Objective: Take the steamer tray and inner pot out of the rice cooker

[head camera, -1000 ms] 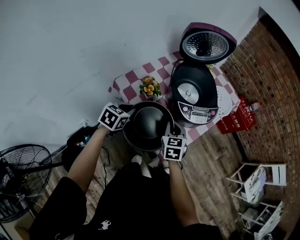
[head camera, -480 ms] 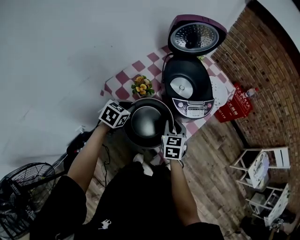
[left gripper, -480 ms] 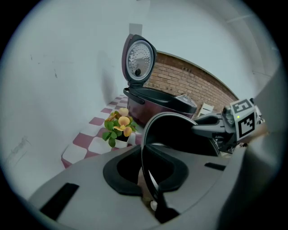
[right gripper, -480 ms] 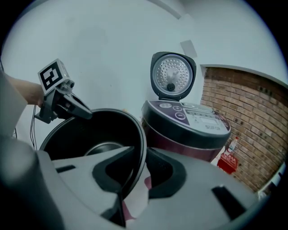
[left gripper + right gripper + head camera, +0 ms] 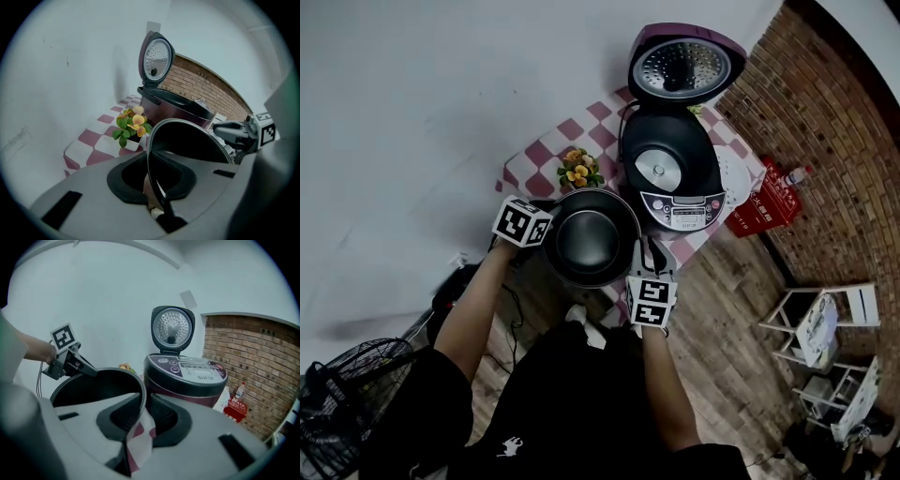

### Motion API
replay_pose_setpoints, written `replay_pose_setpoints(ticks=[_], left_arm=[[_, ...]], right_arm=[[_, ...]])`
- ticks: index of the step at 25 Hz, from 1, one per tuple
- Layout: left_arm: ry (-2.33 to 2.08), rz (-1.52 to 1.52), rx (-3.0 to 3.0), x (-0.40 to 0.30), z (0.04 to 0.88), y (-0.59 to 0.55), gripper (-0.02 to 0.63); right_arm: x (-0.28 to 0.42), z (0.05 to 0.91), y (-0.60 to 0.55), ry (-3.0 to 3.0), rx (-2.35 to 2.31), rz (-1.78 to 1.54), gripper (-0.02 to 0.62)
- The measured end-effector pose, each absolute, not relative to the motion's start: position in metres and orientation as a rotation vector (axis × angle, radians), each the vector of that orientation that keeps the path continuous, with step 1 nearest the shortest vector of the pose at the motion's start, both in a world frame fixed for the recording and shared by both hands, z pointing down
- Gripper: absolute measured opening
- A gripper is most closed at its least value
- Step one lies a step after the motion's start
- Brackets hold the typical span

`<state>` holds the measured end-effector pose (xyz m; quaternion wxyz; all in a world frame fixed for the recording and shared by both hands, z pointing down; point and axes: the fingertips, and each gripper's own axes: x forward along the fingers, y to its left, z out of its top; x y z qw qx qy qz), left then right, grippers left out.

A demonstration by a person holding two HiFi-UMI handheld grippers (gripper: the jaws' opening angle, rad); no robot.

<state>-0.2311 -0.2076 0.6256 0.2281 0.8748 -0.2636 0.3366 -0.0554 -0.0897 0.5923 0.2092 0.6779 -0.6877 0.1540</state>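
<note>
Checked tabletop (image 5: pixel 553 150) partly hidden beneath inner pot (image 5: pixel 592 234), out and just before rice cooker (image 5: pixel 670 173). Left tongs (image 5: pixel 547 234) pinching rim; right tongs (image 5: pixel 639 255) just easing apart, rim between, slack. Underside unseen.

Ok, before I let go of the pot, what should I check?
1. Inner pot out of the rice cooker: ok.
2. Left tongs shut on the pot's rim: ok.
3. Right tongs clear of the rim: not ok; the jaws have just been opening, with the rim between them.
4. Pot's base resting on the table: cannot tell.
5. Cooker lid raised, out of the way: ok.
</note>
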Motion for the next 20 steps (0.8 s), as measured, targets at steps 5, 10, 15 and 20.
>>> replay_pose_setpoints(ticks=[5, 10, 15, 20], left_arm=[[-0.757, 0.939, 2.387, -0.230, 0.634, -0.215, 0.028], [-0.753, 0.970, 2.389, -0.227, 0.637, -0.219, 0.029], [-0.759, 0.998, 2.388, -0.228, 0.637, -0.219, 0.034], [-0.797, 0.967, 2.391, -0.227, 0.637, -0.221, 0.064]], right_arm=[[-0.053, 0.581, -0.088, -1.928, 1.905, 0.400, 0.036], [-0.049, 0.577, -0.085, -1.933, 1.922, 0.409, 0.003], [-0.043, 0.576, -0.078, -1.915, 1.941, 0.415, 0.003], [-0.039, 0.575, -0.075, -1.907, 1.952, 0.416, 0.003]])
